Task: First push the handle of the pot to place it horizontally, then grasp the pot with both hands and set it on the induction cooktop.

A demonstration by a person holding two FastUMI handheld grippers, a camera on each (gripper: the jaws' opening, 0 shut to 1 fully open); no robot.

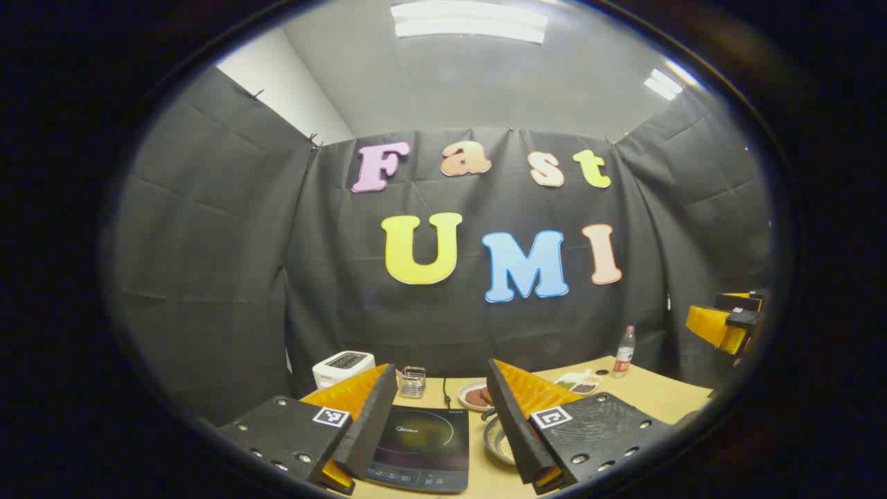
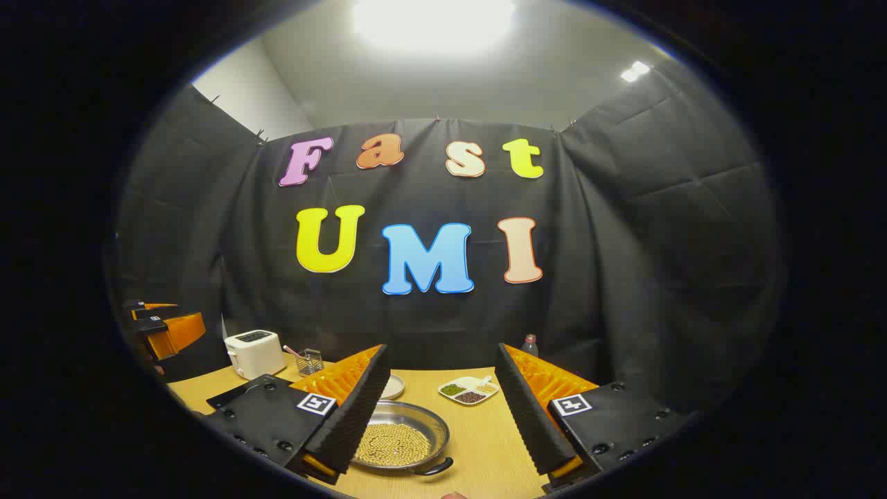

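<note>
I hold both tools high above the light wooden table (image 2: 485,443), pre-approach.

1. Left gripper (image 1: 436,416): jaws spread wide, nothing between them. It looks down on the flat black glass induction cooktop (image 1: 423,443), which lies on the table directly below its gap. I keep it here because this side receives the pot.

2. Right gripper (image 2: 443,409): jaws likewise wide apart, empty. It hangs above the shallow round steel pot (image 2: 402,436), which sits on the table w/ a layer of small pale beans inside. Wide opening is needed since the handle push wants one finger only, and the later grasp must clear the rim.

3. Pot location: on the table just beside the cooktop's right edge, not on it. In the left gripper view a sliver of the pot shows between cooktop and finger.

4. Pot handle (image 2: 433,468): a dark loop at the near rim, approx. toward me, prob. angled off horizontal; the fisheye makes this hard to fix. Judgement: push step not yet done.

5. Rear clutter: white toaster (image 2: 253,352), small divided white dish of grains (image 2: 468,391), plastic bottle (image 1: 624,352). All well apart from the pot, so the transfer path should be free.
</note>
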